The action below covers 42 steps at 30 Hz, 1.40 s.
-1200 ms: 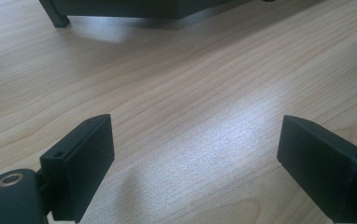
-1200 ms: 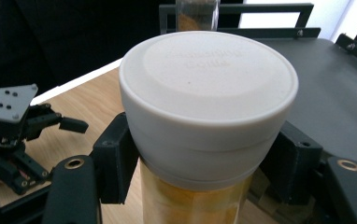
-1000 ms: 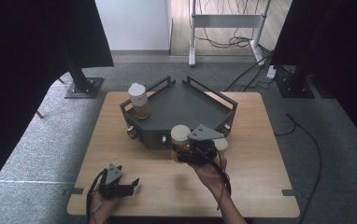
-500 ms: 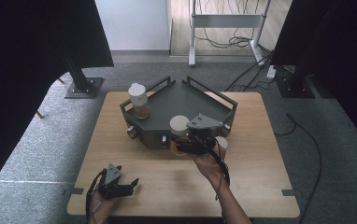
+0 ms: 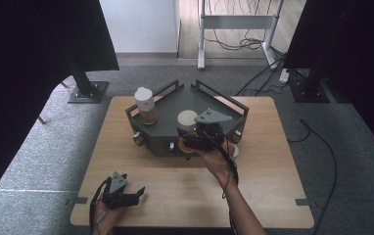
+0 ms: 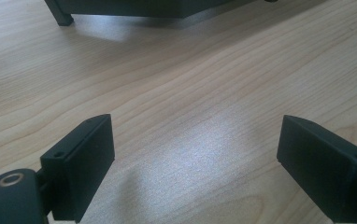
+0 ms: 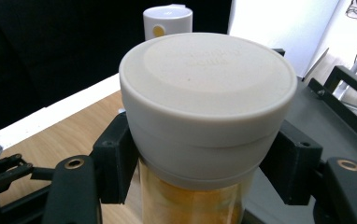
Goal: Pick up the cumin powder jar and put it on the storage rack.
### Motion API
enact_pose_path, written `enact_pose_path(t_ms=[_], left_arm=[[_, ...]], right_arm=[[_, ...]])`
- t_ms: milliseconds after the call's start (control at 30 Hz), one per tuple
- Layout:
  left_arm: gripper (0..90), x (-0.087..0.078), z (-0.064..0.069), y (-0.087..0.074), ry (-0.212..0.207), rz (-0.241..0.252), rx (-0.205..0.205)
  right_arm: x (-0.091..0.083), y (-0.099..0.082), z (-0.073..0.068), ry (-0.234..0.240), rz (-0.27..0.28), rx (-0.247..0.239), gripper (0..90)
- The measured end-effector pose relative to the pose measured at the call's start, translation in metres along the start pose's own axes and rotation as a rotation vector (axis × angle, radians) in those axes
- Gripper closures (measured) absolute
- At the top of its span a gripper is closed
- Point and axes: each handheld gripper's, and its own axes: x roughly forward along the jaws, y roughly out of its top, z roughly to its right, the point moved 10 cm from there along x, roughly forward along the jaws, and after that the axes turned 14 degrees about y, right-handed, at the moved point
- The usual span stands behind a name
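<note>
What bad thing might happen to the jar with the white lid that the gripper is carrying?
1. The right gripper pinches the jar just under its wide white lid; it might slip or tilt.
2. It is at the front edge of the dark tray, so its bottom might bump the rim.
3. The other jar already stands on the tray; a wide swing might knock it.

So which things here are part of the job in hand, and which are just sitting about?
In the job:
- right gripper, shut on the white-lidded jar of yellow-orange powder
- dark grey tray, the jar at its front edge

Sitting about:
- second white-capped jar, on the tray
- left gripper, open over bare table
</note>
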Motion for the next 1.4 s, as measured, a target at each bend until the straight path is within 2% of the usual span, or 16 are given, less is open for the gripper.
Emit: enact_pose_path(t_ms=[633,1400], left_arm=[[10.9,-0.001,-0.001,-0.001,0.000,-0.003,-0.005],[11.0,-0.001,-0.002,-0.001,-0.003,-0.005,-0.009]], right_arm=[[0.017,0.023,0.019,-0.043,0.000,-0.011,34.3],[0.046,0.027,0.055,-0.088,-0.030,0.015,34.2]])
